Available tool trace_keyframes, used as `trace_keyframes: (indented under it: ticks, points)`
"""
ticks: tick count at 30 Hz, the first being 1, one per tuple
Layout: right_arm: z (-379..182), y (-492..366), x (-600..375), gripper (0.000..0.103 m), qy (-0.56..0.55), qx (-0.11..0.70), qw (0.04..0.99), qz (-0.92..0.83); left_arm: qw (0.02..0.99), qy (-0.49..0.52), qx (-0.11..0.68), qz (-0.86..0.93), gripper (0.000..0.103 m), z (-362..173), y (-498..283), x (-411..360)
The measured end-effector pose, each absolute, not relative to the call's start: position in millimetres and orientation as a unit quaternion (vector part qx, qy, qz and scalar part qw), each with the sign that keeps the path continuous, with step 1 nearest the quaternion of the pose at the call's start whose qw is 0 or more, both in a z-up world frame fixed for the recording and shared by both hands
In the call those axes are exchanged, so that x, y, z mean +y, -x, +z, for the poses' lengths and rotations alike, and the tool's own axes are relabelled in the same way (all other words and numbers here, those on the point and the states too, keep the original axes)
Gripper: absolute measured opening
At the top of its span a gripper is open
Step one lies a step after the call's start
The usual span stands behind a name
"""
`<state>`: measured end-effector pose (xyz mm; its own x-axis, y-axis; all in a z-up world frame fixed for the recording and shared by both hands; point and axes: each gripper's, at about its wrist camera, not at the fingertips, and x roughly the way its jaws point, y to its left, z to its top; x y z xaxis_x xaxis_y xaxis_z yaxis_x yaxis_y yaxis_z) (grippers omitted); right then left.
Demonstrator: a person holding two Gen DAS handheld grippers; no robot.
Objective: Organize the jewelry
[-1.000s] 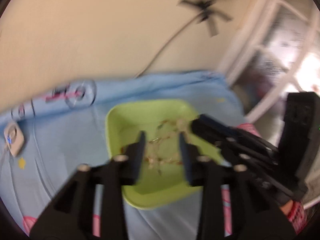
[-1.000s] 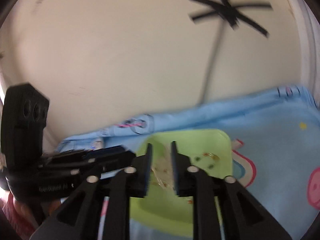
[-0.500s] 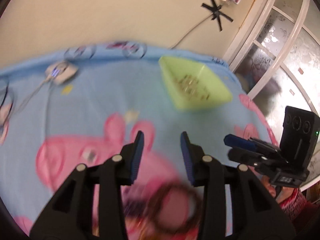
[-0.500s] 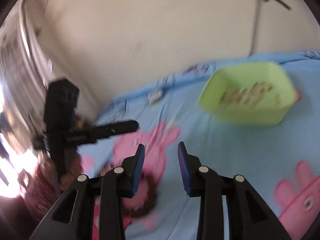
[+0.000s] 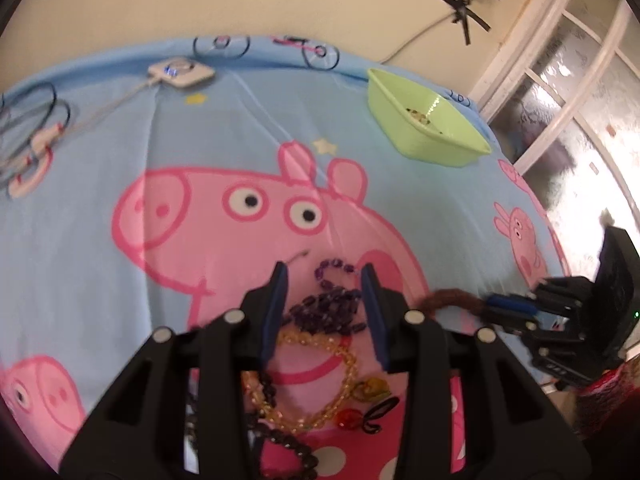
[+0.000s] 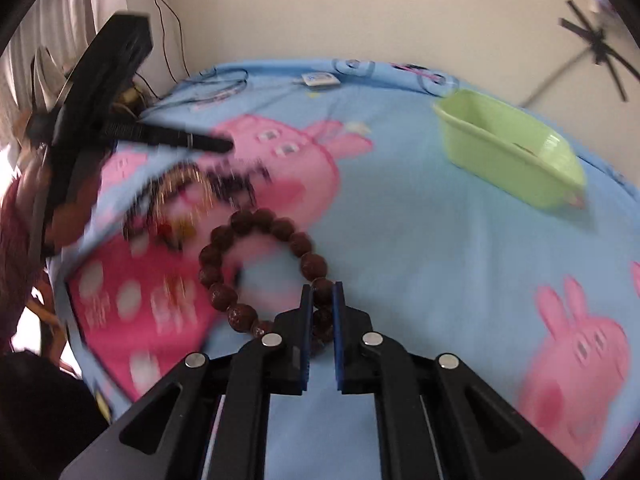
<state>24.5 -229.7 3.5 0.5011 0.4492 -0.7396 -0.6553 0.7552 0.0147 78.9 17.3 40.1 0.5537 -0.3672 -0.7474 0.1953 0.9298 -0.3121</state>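
My right gripper is shut on a brown wooden bead bracelet, seen blurred at the far right in the left wrist view. My left gripper is open, its fingers either side of a purple bead necklace on the bed. A yellow bead necklace and dark beads lie just behind it. A green bin with small jewelry inside sits far right; it also shows in the right wrist view.
Everything lies on a blue Peppa Pig sheet. A white charger puck and coiled cables lie at the far left. A wall stands behind and a window at the right.
Both grippers pulled back from over the green bin to the jewelry pile near the bed's front. The right gripper closed on the brown bracelet; the left came down around the purple necklace.
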Motion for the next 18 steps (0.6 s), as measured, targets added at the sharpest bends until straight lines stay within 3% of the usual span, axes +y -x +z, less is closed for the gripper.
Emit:
trace_keyframes:
  ticks: [4,6,7,14,16,18]
  points:
    - [11.1,-22.2,-255.9,0.0,0.091,0.37,0.867,0.321,0.879,0.114,0.437,-0.155,0.036,46.3,-85.0,32.6]
    - [21.3,-29.9,-250.5,0.015,0.045,0.353,0.869,0.343,0.876,0.13,0.441,-0.147,0.036,41.9,-86.5,42.9]
    - [24.6,-34.5,-241.4,0.015,0.04,0.351,0.866,0.354,0.874,0.133,0.444,-0.143,0.036,39.0,-85.9,45.4]
    - [3.0,-73.4,-106.6,0.015,0.173,0.383,0.815,0.399,0.863,0.158,0.464,-0.123,0.036,17.8,-67.8,61.6]
    - [-1.2,-84.9,-89.9,0.0,0.193,0.388,0.806,0.403,0.865,0.163,0.46,-0.119,0.036,21.3,-65.1,67.8]
    - [3.2,-96.8,-93.6,0.0,0.199,0.381,0.817,0.384,0.869,0.161,0.454,-0.117,0.036,26.3,-64.3,68.1]
